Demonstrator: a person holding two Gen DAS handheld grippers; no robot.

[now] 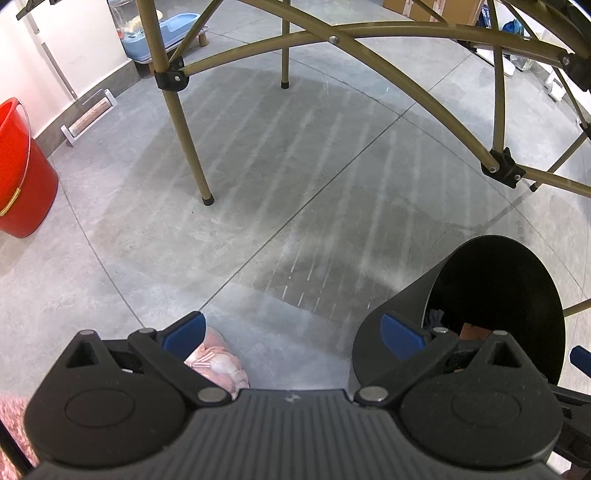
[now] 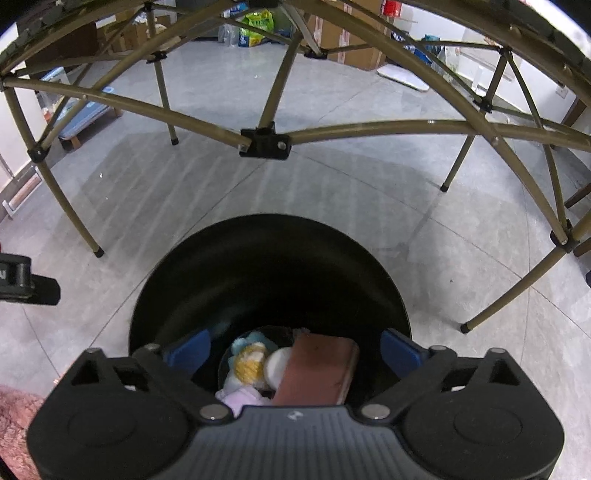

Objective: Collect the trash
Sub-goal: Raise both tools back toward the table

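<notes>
A black round trash bin [image 2: 266, 273] stands on the grey tiled floor, right under my right gripper [image 2: 291, 350], which is open with its blue pads wide apart over the bin's mouth. Inside the bin lie a brown flat box [image 2: 314, 373], a white round piece [image 2: 275, 365] and a yellow and blue soft scrap [image 2: 247, 360]. In the left wrist view the same bin [image 1: 491, 295] is at the lower right. My left gripper [image 1: 291, 334] hangs open above bare floor with nothing between its fingers. A pink furry slipper [image 1: 218, 363] shows behind its left finger.
Olive metal legs and crossbars of a folding table [image 2: 266, 142] arch over the floor ahead, with a leg foot [image 1: 208, 200] close in front. A red bucket [image 1: 22, 173] stands at the left by the wall. Boxes and bags [image 2: 256, 22] line the far side.
</notes>
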